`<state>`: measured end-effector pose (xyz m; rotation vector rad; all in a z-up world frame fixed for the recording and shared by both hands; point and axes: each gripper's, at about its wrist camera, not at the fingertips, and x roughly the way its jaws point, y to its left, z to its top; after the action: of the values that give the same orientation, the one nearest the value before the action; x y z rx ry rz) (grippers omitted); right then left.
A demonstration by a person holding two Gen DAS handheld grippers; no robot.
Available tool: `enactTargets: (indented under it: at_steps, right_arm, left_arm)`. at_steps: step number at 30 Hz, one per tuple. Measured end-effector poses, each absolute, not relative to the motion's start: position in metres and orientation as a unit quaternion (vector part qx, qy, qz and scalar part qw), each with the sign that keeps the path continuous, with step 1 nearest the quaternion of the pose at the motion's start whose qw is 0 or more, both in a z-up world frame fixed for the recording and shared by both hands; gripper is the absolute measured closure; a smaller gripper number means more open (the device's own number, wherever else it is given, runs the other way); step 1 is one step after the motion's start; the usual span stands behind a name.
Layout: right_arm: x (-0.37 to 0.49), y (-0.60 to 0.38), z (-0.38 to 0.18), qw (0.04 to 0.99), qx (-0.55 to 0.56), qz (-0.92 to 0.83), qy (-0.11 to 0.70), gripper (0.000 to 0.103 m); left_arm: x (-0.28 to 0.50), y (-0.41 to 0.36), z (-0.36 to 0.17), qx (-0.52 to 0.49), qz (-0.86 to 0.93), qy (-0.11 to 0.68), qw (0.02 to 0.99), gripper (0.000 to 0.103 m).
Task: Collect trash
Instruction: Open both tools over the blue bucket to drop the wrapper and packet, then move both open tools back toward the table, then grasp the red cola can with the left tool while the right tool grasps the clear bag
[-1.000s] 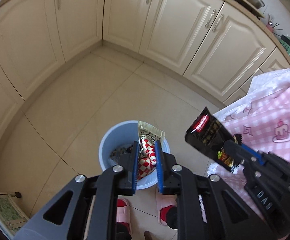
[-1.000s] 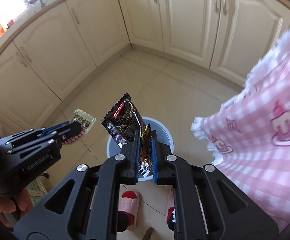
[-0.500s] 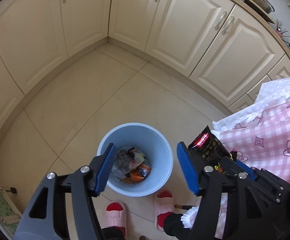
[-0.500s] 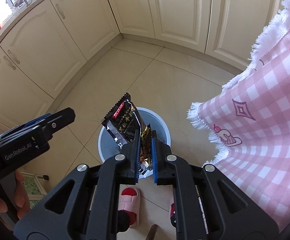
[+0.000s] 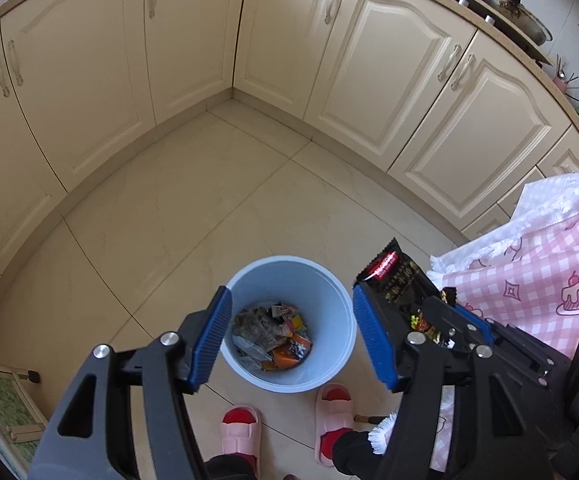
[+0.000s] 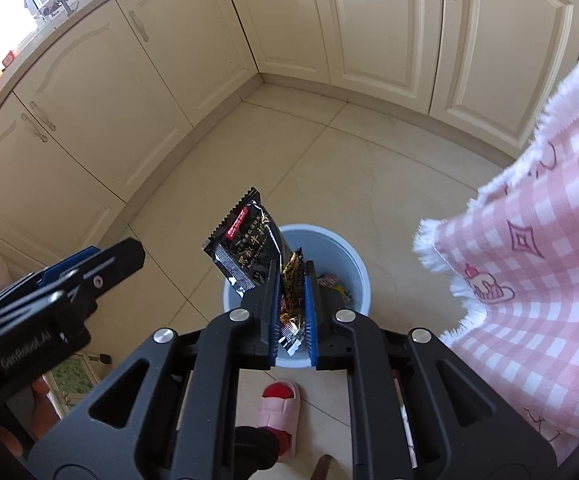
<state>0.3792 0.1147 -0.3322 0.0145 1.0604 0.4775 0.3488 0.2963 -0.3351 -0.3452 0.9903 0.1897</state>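
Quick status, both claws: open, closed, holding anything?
Left claw: open, empty, above the round light-blue plastic bin.
Right claw: jaws starting to open, black foil snack wrapper between them.

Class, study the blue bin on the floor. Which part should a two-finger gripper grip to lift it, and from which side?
Take the blue bin by its rim, coming from above: one finger inside the wall, one outside. It stands upright and open-topped, the wall is thin, and the round body is probably too wide to span.
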Motion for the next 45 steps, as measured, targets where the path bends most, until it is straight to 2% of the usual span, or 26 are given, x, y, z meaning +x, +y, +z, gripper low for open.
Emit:
enactTargets:
  at_steps: [5, 7, 10, 18, 22, 27, 36, 45]
  right_arm:
    - [0.383, 0.126, -0.318, 0.840, 0.013, 0.233, 0.490, 0.088]
    - [0.383, 0.128, -0.312, 0.843, 0.013, 0.236, 0.483, 0.084]
    - [0.379, 0.128, -0.301, 0.851, 0.012, 0.239, 0.468, 0.062]
    - [0.363, 0.116, -0.258, 0.869, 0.011, 0.243, 0.432, 0.061]
    - [0.346, 0.095, -0.217, 0.887, 0.014, 0.242, 0.393, 0.061]
    - [0.326, 0.048, -0.159, 0.912, 0.030, 0.231, 0.339, 0.059]
    - [0.293, -0.101, -0.077, 0.952, 0.049, 0.155, 0.259, 0.053]
    - [0.289, -0.295, -0.079, 0.962, 0.093, 0.005, 0.255, 0.052]
  left_arm:
    - [0.342, 0.303, -0.318, -0.163, 0.096, 0.456, 0.870, 0.041]
    - [0.339, 0.304, -0.311, -0.159, 0.101, 0.450, 0.873, 0.040]
    - [0.336, 0.304, -0.303, -0.157, 0.103, 0.444, 0.876, 0.040]
    - [0.320, 0.296, -0.269, -0.152, 0.099, 0.419, 0.890, 0.040]
    - [0.306, 0.281, -0.231, -0.146, 0.090, 0.389, 0.905, 0.039]
    - [0.289, 0.249, -0.174, -0.132, 0.070, 0.340, 0.929, 0.033]
    - [0.285, 0.122, -0.102, -0.089, -0.032, 0.297, 0.950, 0.028]
    - [0.334, -0.069, -0.092, -0.014, -0.181, 0.324, 0.929, 0.027]
